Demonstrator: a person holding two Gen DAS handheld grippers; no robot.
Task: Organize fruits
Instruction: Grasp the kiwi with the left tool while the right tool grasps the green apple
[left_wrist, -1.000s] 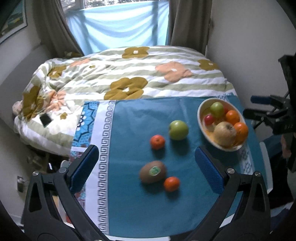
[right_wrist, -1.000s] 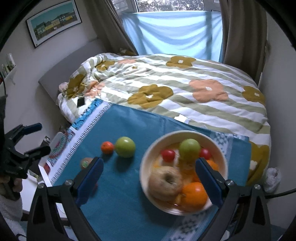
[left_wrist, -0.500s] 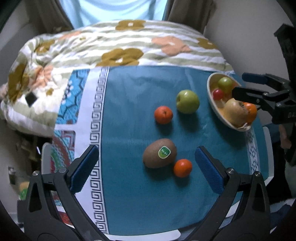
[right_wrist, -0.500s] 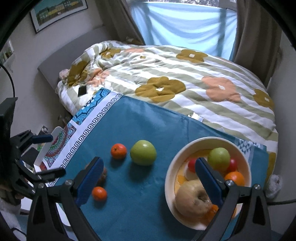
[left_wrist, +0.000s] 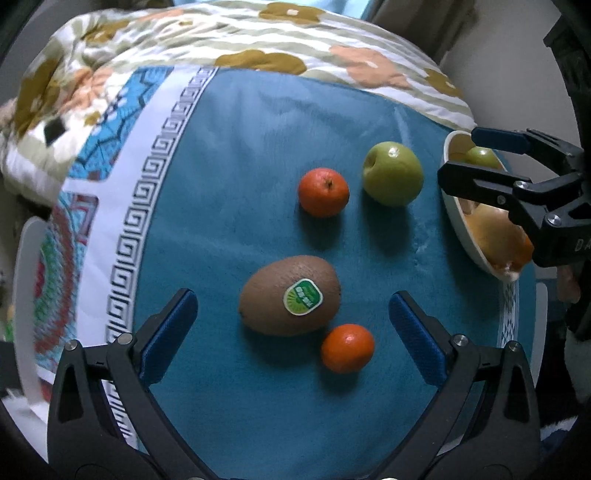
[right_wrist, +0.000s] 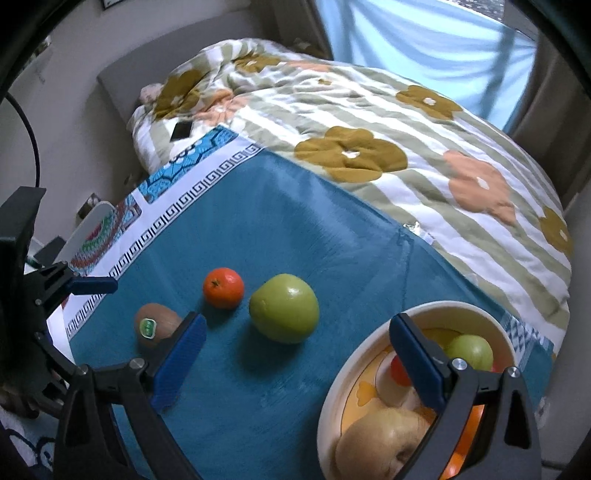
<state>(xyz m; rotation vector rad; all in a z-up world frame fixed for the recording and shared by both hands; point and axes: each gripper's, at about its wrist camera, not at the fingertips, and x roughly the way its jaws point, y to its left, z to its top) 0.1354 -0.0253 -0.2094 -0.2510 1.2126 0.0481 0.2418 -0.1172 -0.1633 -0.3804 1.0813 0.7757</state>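
Your left gripper (left_wrist: 293, 319) hangs with its blue-padded jaws spread wide and empty, straddling the brown oval kiwi with a green sticker (left_wrist: 290, 295) on the teal cloth (left_wrist: 258, 155), a small orange mandarin (left_wrist: 347, 352) touching its side. Your right gripper (right_wrist: 295, 354) is likewise released and empty, between the large green apple (right_wrist: 283, 313) and the cream bowl (right_wrist: 334, 395) already holding fruit. You seem to be lining up the kiwi pick: next lower, clench without catching the mandarin, then carry it to the bowl.

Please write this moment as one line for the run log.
left gripper: open, empty, over kiwi | right gripper: open, empty, beside bowl | loose on cloth: kiwi, green apple, two oranges
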